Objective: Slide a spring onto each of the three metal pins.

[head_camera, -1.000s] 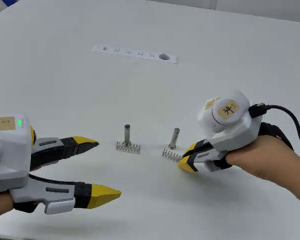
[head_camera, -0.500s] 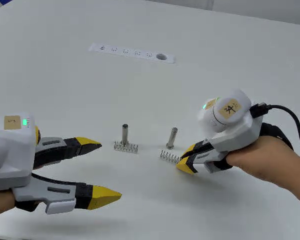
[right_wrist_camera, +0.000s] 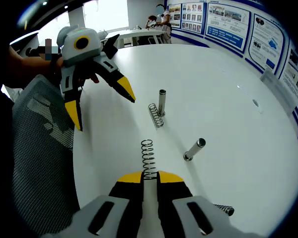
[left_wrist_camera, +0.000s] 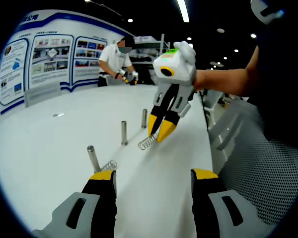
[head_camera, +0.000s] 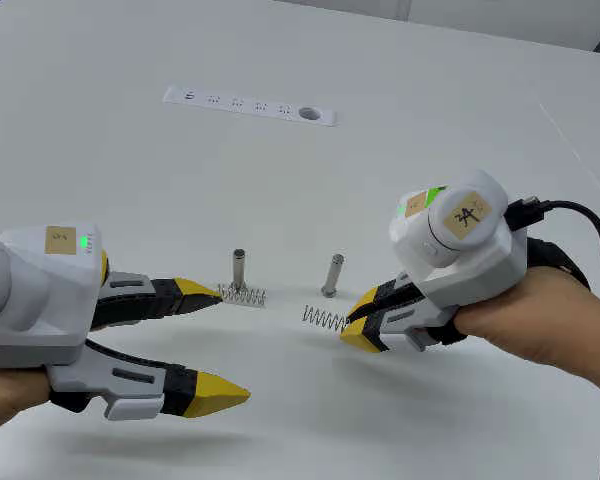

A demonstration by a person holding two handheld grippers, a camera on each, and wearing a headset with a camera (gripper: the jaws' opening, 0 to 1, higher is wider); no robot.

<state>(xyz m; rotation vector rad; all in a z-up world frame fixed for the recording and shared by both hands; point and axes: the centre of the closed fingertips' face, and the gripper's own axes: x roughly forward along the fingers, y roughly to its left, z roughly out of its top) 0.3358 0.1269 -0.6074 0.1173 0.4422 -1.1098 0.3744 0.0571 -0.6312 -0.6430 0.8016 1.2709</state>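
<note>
— Where do the pins stand?
— Upright on the table (head_camera: pixel 130 180), side by side and apart: a left pin (head_camera: pixel 239 268) and a right pin (head_camera: pixel 333 274).
— And the springs?
— One spring (head_camera: pixel 243 296) lies at the left pin's foot, on its near side. The other spring (head_camera: pixel 323 318) is just near of the right pin, its right end between the right gripper's (head_camera: pixel 358 322) jaws.
— Anything else?
— A power strip (head_camera: pixel 248 104) lies far behind the pins. The left gripper (head_camera: pixel 234 346) is at the near left.
</note>
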